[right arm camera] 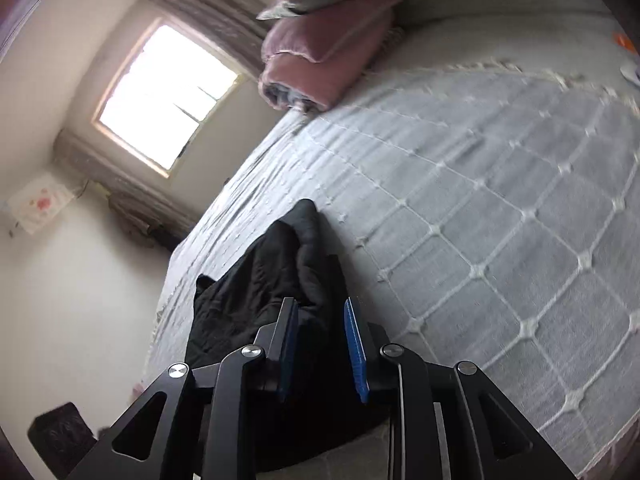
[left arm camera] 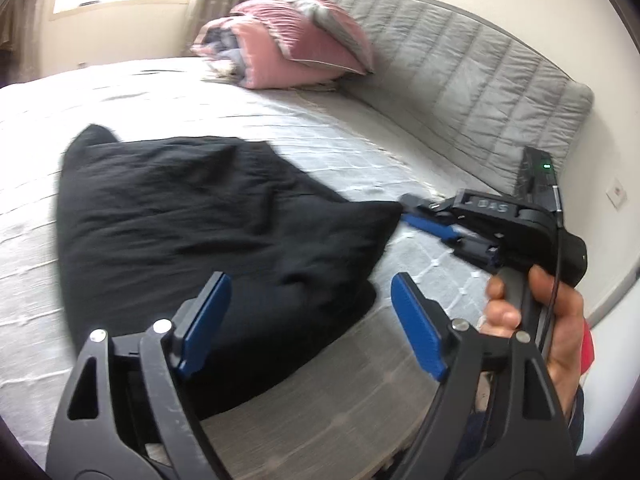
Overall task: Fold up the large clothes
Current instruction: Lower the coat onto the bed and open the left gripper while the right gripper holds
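Note:
A black garment (left arm camera: 192, 220) lies crumpled on the grey bedspread (left arm camera: 160, 108), its near edge hanging over the bed's front. My left gripper (left arm camera: 308, 312) is open and empty, just above the garment's near edge. My right gripper (left arm camera: 412, 210) reaches in from the right, its fingers at the garment's right corner, which is pulled to a point. In the right wrist view the garment (right arm camera: 256, 292) fills the narrow gap between the blue pads of my right gripper (right arm camera: 322, 312), which is closed on the cloth.
A pink folded quilt (left arm camera: 272, 56) and a pink-grey pillow (left arm camera: 324, 28) sit at the head of the bed by the grey quilted headboard (left arm camera: 460, 76). A window (right arm camera: 168, 96) is in the far wall. The grey floor (left arm camera: 340, 392) lies below the bed edge.

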